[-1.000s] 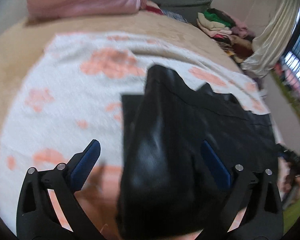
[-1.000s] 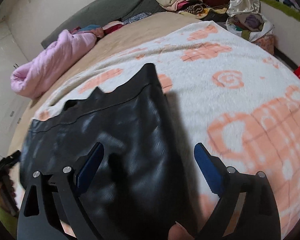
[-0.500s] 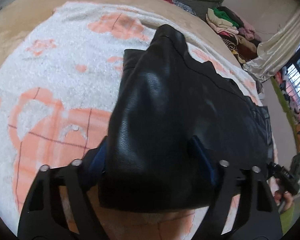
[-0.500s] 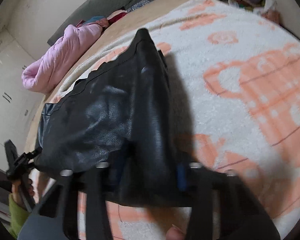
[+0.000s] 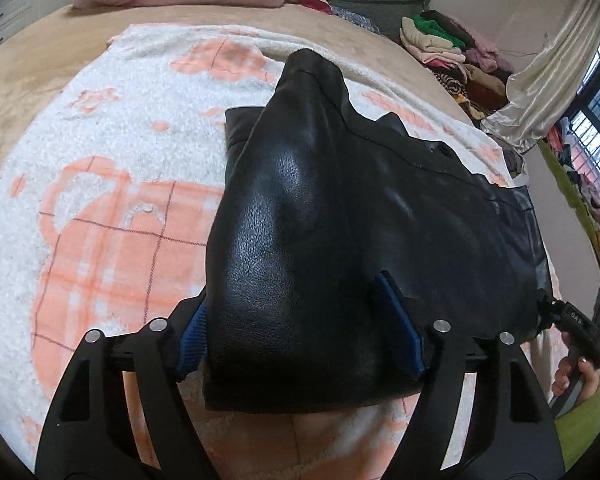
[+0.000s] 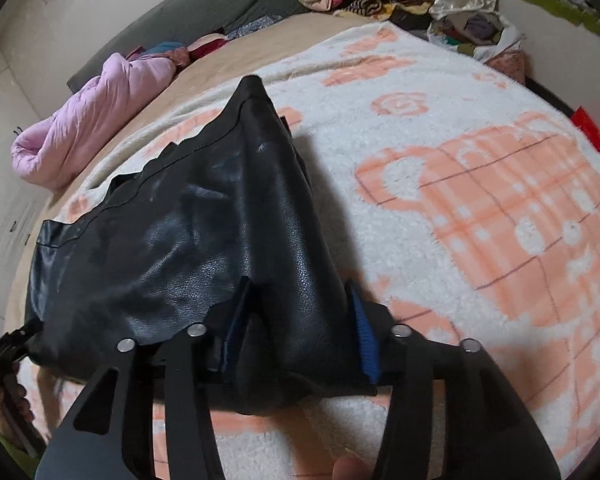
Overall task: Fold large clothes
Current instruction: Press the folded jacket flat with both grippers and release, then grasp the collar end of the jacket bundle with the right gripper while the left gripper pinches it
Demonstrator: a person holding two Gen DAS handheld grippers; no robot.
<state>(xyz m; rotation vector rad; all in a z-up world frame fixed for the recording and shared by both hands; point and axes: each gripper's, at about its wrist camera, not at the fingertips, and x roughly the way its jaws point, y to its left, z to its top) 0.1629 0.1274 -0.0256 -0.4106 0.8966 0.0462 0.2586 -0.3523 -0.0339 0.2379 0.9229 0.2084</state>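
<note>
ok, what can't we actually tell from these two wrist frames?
- Left wrist view: whether the left gripper truly pinches the black leather garment; the bunched leather hides its fingertips.
- Right wrist view: the same for the right gripper; a fold covers the gap.
- Both views: what kind of garment it is; it is folded over itself.
- Both views: the patterned blanket beneath the garment is hidden.

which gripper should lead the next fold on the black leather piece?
Hedged: neither clearly. The left gripper and right gripper each clamp a near end of the black leather garment, lifted off the white-and-orange blanket. Move both together.
</note>
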